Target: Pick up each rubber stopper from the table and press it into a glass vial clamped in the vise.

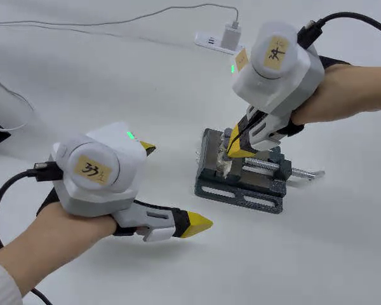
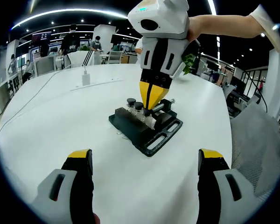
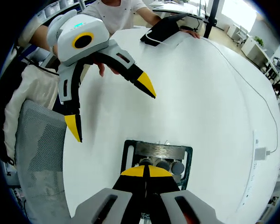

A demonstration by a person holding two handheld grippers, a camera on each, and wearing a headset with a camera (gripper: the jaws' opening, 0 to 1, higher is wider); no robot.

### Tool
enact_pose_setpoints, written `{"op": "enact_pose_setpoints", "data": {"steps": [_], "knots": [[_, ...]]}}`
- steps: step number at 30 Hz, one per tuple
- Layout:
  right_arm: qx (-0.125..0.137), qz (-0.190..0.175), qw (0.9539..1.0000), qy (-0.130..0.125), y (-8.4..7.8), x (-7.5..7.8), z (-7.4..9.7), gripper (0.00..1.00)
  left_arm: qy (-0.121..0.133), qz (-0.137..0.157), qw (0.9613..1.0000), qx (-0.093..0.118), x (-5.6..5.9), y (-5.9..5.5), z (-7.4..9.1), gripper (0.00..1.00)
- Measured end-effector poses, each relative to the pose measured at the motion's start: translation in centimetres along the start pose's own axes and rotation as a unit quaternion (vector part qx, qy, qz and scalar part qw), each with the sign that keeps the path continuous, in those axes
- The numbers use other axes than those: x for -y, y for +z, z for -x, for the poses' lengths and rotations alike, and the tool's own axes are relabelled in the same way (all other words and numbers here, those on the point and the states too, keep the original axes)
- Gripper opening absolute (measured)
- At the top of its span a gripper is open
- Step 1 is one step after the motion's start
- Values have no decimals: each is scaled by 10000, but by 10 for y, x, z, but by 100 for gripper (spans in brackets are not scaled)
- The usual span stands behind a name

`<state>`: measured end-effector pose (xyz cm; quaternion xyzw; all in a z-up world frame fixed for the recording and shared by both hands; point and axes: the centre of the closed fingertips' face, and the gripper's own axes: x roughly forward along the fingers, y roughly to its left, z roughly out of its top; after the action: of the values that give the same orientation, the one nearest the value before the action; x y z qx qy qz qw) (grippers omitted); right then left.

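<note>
One vise (image 1: 241,184), two vials (image 2: 130,108) counted in it, each capped by a dark stopper (image 2: 139,106), just beside the right gripper (image 2: 151,107) tips. Right gripper clenched, tips down on the vial row. Left gripper (image 2: 144,155) spread wide, empty, vise ahead.

Yellow-tipped white left tool (image 1: 176,185), right tool (image 1: 236,151); dark vise (image 1: 241,190); white table (image 1: 114,76)
</note>
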<state>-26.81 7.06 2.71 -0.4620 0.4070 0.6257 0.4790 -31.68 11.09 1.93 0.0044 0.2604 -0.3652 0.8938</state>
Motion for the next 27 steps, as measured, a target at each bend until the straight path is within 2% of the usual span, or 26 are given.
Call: {"op": "enact_pose_setpoints", "data": {"steps": [3,14,27], "knots": [[-167,52,9998,-4,-3,-5,0,0,10,17,10000,10,0,1,-1,93],[-574,132,9983,-41,-2,-4,0,0,34,63,10000,62,1,1,0,93],[-614,-63,9981,22,-1,-4,0,0,59,114,9999,103,-1,1,1,93]]}}
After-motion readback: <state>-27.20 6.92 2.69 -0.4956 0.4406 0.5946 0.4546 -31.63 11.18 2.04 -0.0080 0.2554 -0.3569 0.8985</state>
